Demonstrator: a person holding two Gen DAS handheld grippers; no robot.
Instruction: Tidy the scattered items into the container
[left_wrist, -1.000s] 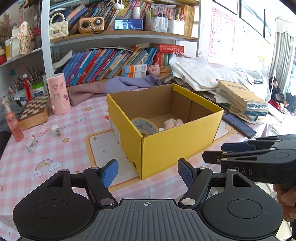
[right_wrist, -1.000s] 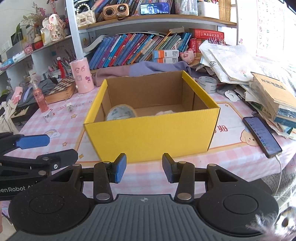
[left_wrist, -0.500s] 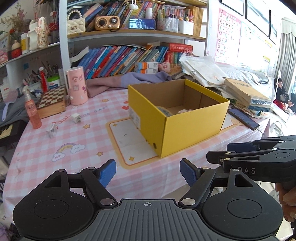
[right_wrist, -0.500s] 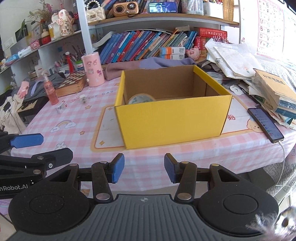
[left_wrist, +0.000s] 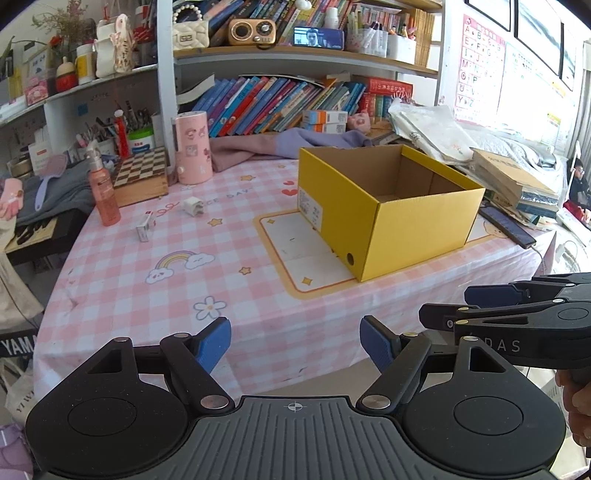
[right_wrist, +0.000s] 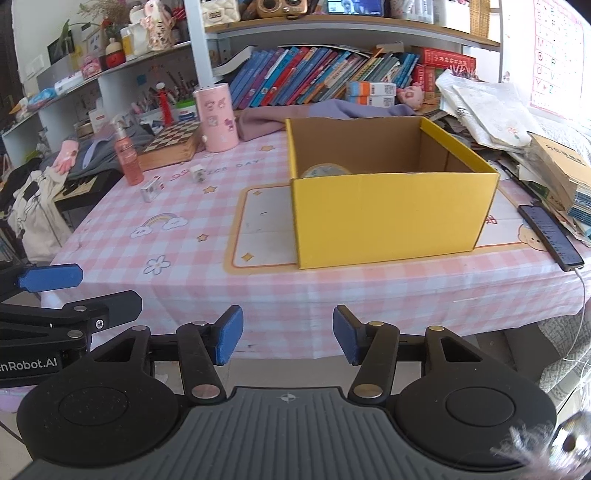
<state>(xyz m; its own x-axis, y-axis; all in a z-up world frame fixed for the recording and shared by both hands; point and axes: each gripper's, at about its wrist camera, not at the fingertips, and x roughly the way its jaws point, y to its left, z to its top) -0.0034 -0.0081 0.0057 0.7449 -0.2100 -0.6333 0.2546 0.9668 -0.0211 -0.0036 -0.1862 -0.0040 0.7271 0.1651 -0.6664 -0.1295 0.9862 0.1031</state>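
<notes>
Left gripper (left_wrist: 295, 345): held level off the near edge of the counter (left_wrist: 229, 291), its blue-padded fingers (left_wrist: 213, 343) spread wide and holding nothing. To its right, at the same height and also short of the counter edge, sits the right gripper (right_wrist: 287, 339), likewise spread and empty; in the left wrist view it appears side-on (left_wrist: 443, 317), with part of the person's hand (left_wrist: 580, 410) behind it at the frame edge. In the right wrist view the left gripper (right_wrist: 75, 291) shows at the far left, pointing the same way.

Straight ahead of the right gripper, and ahead and to the right of the left one, the yellow box (right_wrist: 391, 218) stands open-topped on a cream mat (right_wrist: 258, 225) on the pink checked cloth. A roll of tape (right_wrist: 325, 171) lies inside against the box's left wall; the rest of the floor is hidden by the near wall.

Farther ahead and to the left of both grippers, well apart from the box, two scattered items rest on the cloth: a small white packet (left_wrist: 145, 226) and a white plug adapter (left_wrist: 194, 206), near each other. Beyond them stand a pink spray bottle (left_wrist: 104, 192), a chessboard box (left_wrist: 140, 177) and a pink cylinder (left_wrist: 192, 149). A phone (right_wrist: 550, 232) lies to the right of the box.
</notes>
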